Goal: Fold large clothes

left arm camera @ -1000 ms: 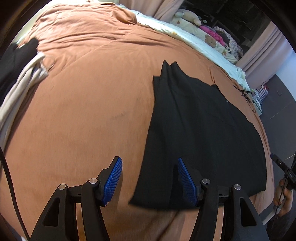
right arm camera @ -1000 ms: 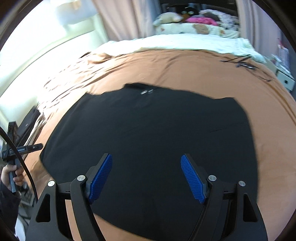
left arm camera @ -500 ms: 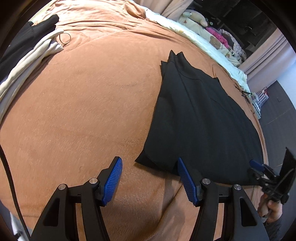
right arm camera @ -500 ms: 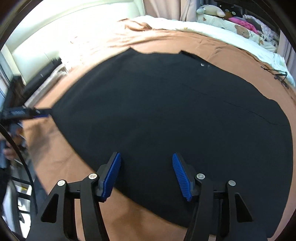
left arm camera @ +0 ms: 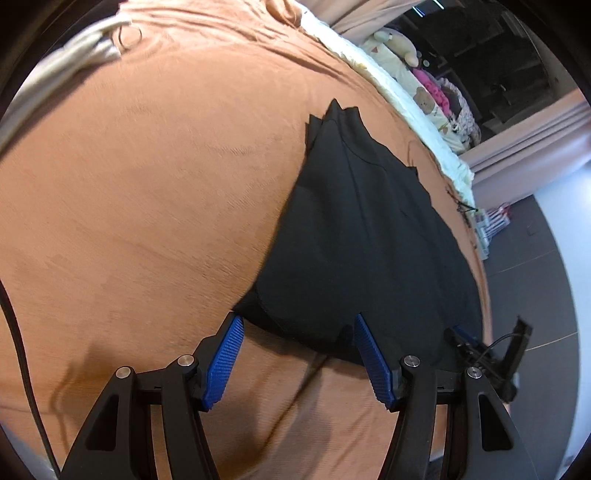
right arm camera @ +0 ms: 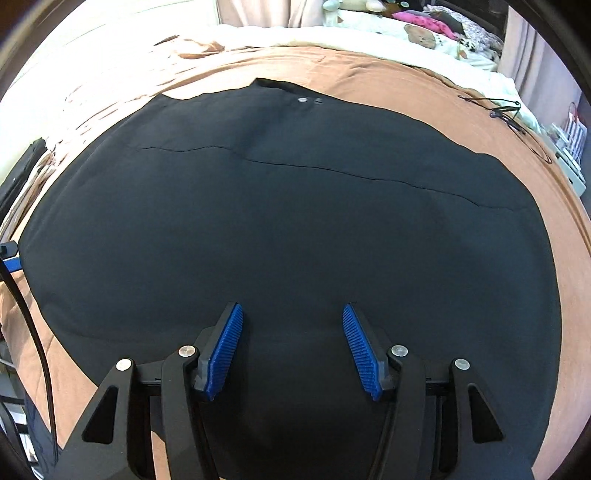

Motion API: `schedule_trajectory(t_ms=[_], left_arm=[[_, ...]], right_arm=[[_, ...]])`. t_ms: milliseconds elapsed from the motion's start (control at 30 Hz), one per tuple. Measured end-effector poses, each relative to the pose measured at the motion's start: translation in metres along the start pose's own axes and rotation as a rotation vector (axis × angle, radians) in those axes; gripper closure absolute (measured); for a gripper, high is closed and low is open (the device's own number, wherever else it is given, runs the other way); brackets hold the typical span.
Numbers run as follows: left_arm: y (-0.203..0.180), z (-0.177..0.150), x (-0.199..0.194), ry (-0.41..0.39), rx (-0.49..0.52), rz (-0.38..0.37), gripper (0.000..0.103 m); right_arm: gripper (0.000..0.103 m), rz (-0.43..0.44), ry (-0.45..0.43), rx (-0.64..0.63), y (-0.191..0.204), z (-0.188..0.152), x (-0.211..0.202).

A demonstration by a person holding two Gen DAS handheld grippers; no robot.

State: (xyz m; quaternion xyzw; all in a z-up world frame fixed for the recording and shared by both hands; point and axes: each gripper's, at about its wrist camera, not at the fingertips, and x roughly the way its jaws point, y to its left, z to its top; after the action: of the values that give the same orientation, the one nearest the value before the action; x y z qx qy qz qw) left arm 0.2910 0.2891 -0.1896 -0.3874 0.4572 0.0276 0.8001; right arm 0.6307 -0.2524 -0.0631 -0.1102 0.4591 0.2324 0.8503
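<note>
A large black garment [left arm camera: 369, 236] lies spread flat on an orange-brown bedspread [left arm camera: 147, 184]. In the left wrist view my left gripper [left arm camera: 295, 326] is open, its blue pads just short of the garment's near left corner, holding nothing. In the right wrist view the garment [right arm camera: 295, 206] fills the middle, with two small snaps [right arm camera: 310, 100] near its far edge. My right gripper [right arm camera: 291, 317] is open and empty above the garment's near edge. The right gripper also shows at the lower right of the left wrist view [left arm camera: 480, 354].
A beige and white cloth pile [left arm camera: 55, 70] lies at the bed's far left. A cream quilt with soft toys [right arm camera: 406, 33] lies along the far side. A black cable [right arm camera: 506, 110] lies at the far right. The bed edge and grey floor [left arm camera: 535, 258] are to the right.
My left gripper has moved in to the garment's near left corner. My right gripper has swung over the garment's near edge; the garment itself has not moved.
</note>
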Motion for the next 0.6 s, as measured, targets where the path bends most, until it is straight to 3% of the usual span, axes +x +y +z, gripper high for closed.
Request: schedule_trajectory(t_ms=[333,600], left_arm=[[0.013,0.013,0.022,0.019,-0.129,-0.093,0.039],[0.012,0.013,0.017,-0.013,-0.113,-0.121,0.05]], right_arm=[[0.048,-0.01,0.006,0.033,0.006,-0.01,-0.003],[0.053,0.034,-0.013,0.074,0.005,-0.013,-0.032]])
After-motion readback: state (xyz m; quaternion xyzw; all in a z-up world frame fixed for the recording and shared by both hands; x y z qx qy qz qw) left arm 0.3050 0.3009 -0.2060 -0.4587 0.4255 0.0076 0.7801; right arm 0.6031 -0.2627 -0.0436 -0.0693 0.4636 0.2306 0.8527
